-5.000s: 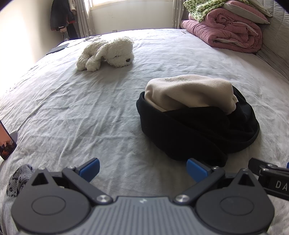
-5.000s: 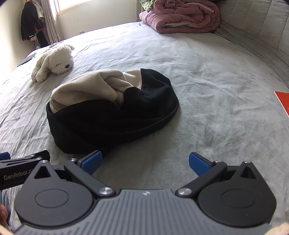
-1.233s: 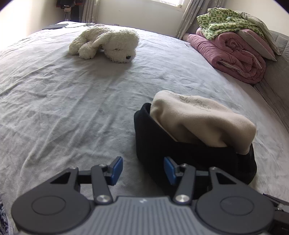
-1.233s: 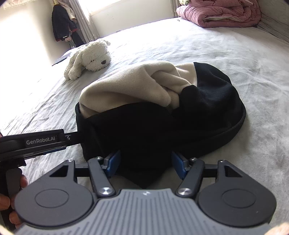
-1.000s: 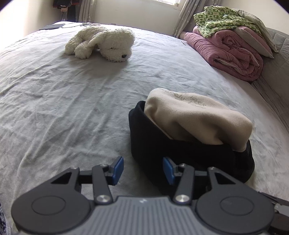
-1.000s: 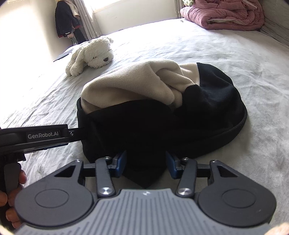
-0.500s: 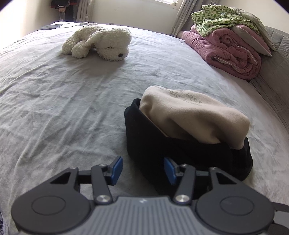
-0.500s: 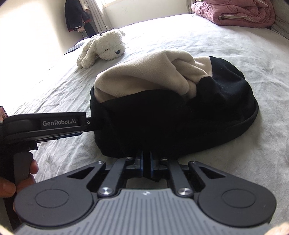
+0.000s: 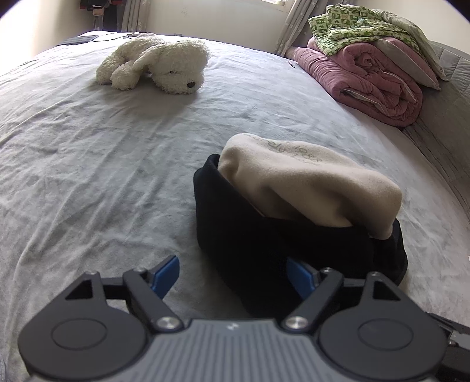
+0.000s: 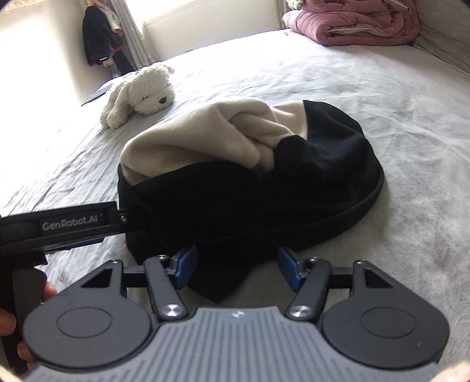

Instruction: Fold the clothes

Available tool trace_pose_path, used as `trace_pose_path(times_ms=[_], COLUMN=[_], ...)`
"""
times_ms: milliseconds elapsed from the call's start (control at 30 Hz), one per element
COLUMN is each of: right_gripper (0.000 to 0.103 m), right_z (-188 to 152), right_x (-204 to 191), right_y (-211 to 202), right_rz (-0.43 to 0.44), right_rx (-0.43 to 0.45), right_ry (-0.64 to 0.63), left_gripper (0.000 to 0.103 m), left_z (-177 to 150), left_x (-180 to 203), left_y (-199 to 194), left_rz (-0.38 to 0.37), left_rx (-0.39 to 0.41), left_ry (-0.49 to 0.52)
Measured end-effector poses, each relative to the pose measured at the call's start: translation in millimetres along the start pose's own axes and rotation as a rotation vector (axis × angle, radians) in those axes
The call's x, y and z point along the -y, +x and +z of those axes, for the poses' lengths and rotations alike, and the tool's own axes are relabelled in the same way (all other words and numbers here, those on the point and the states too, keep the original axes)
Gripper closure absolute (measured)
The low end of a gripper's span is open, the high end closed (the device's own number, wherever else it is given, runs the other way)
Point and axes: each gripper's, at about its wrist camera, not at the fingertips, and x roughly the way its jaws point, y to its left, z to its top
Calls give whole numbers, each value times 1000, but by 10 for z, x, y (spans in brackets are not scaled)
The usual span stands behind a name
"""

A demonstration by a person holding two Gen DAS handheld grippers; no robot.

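A bundle of clothes lies on the grey bed sheet (image 9: 88, 147): a black garment (image 9: 264, 244) with a beige fleece garment (image 9: 308, 182) piled on top. My left gripper (image 9: 232, 276) is at the bundle's near left end. Its jaws are opening, and the black cloth's edge lies between them, close to the right pad. My right gripper (image 10: 237, 268) is at the near side of the black garment (image 10: 235, 205). Its jaws are also opening, and a loose black corner lies between the pads, which do not clamp it. The beige garment (image 10: 205, 132) sits behind.
A white plush dog (image 9: 155, 66) lies further back on the bed. Folded pink quilts (image 9: 367, 76) under a green patterned blanket (image 9: 352, 26) are stacked at the back right. The left tool's black casing (image 10: 70, 226), held by a hand (image 10: 8, 323), reaches in from the left.
The right jaws, shut at the black garment's near edge half a second ago, now stand apart. The left jaws have spread wider. Both hands have hardly moved.
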Motion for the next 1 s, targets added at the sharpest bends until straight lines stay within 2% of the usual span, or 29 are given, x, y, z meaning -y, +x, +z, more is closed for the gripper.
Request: trace_pose_path(times_ms=[133, 300, 400, 467, 567, 667, 833, 900, 967, 1000], right_gripper=[35, 34, 34, 34, 34, 34, 35, 44, 64, 71], right_z=[3, 14, 29, 45, 59, 77, 90, 94, 108, 115], right_x=[132, 185, 257, 315, 398, 451, 479, 487, 504, 511], right_y=[14, 2, -26, -39, -51, -54, -53, -50, -14, 11], right_rz=[-4, 3, 20, 33, 40, 44, 43, 44, 49, 52], right_rx=[-18, -6, 6, 10, 18, 26, 52, 67, 82, 84], right_ry=[92, 160, 243, 307, 386, 431, 451, 456, 454, 450], left_gripper=[20, 22, 41, 63, 82, 91, 93, 93, 93, 93], left_z=[-16, -46, -57, -65, -53, -22, 26, 28, 23, 23], left_x=[16, -32, -30, -22, 18, 6, -65, -61, -49, -45], left_y=[61, 158, 140, 113, 45, -35, -158, -212, -260, -278], left_rz=[-29, -79, -116, -145, -140, -141, -165, -165, -163, -160], left_rx=[-31, -66, -61, -56, -35, -13, 18, 32, 49, 56], left_ry=[-15, -97, -111, -114, -78, -68, -73, -56, -36, -28])
